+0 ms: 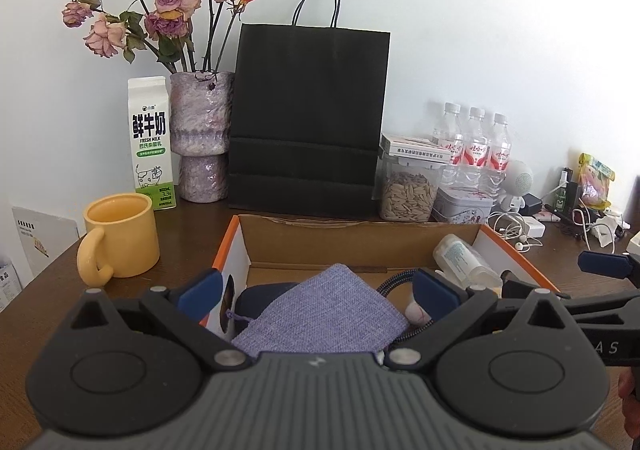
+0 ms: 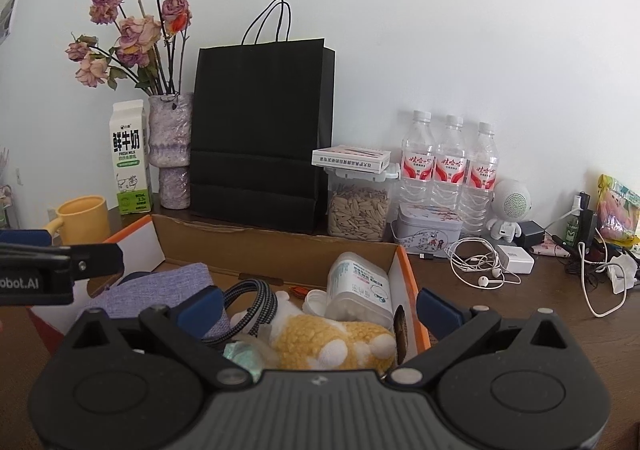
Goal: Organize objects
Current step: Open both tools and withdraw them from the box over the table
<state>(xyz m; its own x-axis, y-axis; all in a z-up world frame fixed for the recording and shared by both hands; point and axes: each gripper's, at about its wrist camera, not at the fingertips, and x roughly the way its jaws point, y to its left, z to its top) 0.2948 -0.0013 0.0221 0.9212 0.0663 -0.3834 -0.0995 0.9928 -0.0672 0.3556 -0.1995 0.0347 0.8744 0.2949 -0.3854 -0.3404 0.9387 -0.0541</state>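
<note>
Open cardboard box (image 2: pixel 280 250), purple pouch (image 1: pixel 324 314), plush toy (image 2: pixel 336 342), bottle (image 2: pixel 360 290) inside

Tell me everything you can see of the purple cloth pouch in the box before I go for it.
The pouch is lilac woven cloth, linen-like, with a matching drawstring at its near left corner. It lies flat but skewed in the left half of the cardboard box, partly over something dark blue. A braided cable lies along its right edge. The open left tool hovers above it, apparently not touching.

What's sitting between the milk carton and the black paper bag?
A purple vase of dried roses stands between the milk carton and the black paper bag, shown in both views.
</note>
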